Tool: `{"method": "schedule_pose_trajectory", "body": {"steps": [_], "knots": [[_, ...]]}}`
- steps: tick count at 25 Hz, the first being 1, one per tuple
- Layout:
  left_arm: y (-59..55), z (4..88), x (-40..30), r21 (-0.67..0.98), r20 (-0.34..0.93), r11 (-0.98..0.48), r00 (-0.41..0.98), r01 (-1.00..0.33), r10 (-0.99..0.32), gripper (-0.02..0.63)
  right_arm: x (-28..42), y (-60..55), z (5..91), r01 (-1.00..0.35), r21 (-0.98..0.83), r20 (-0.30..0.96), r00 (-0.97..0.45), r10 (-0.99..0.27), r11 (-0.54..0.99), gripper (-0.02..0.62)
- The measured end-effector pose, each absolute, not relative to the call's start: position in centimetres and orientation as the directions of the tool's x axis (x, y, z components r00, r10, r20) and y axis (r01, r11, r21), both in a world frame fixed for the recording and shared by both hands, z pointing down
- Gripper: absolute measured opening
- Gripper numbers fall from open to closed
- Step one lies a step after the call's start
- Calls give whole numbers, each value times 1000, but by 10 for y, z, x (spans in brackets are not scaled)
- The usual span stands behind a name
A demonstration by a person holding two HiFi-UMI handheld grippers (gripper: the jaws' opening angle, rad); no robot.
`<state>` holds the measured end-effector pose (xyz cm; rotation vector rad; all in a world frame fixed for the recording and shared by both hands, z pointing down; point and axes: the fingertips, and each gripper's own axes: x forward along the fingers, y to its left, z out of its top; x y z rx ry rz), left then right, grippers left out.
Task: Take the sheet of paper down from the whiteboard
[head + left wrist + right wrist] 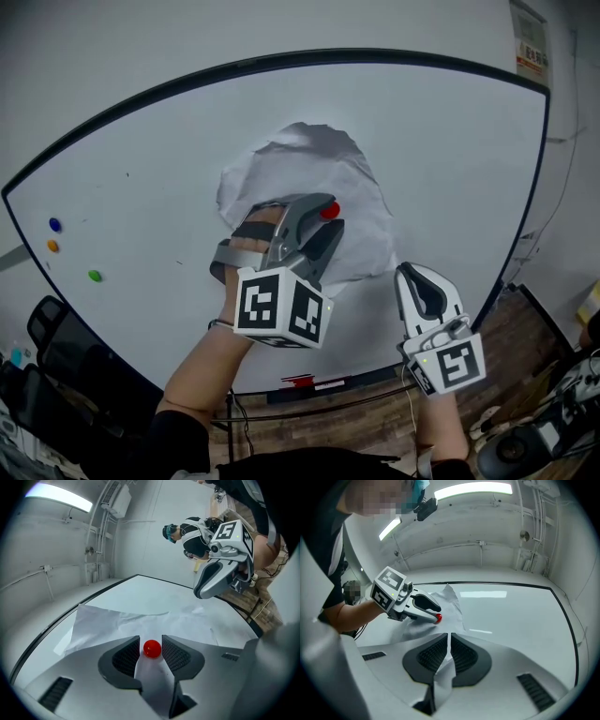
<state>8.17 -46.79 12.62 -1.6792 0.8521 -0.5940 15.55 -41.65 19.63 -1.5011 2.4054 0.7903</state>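
Observation:
A crumpled white sheet of paper (309, 169) hangs on the whiteboard (450, 141), with a round red magnet (329, 211) on its right part. My left gripper (332, 214) points at the board, open, and the red magnet (152, 648) sits between its pads without being squeezed. Lower right, my right gripper (405, 272) is shut on the sheet's lower right edge. In the right gripper view the paper (443, 677) runs between the closed jaws of the right gripper (449, 639). The upper part of the sheet (452, 603) curls away from the board.
Blue (54, 225), orange (52, 246) and green (94, 276) magnets sit at the board's left. A red item (300, 382) lies on the ledge below the board. A dark chair (47, 328) is lower left, cables and gear (553, 412) lower right.

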Motion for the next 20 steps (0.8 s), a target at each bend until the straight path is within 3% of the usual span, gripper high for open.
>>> {"method": "schedule_pose_trajectory", "body": {"steps": [20], "knots": [[-479,131,82,-975,-18,-97,509,-199,-861,133,169,-432,214,-884,221,-373,-466,-802,411,28]]}}
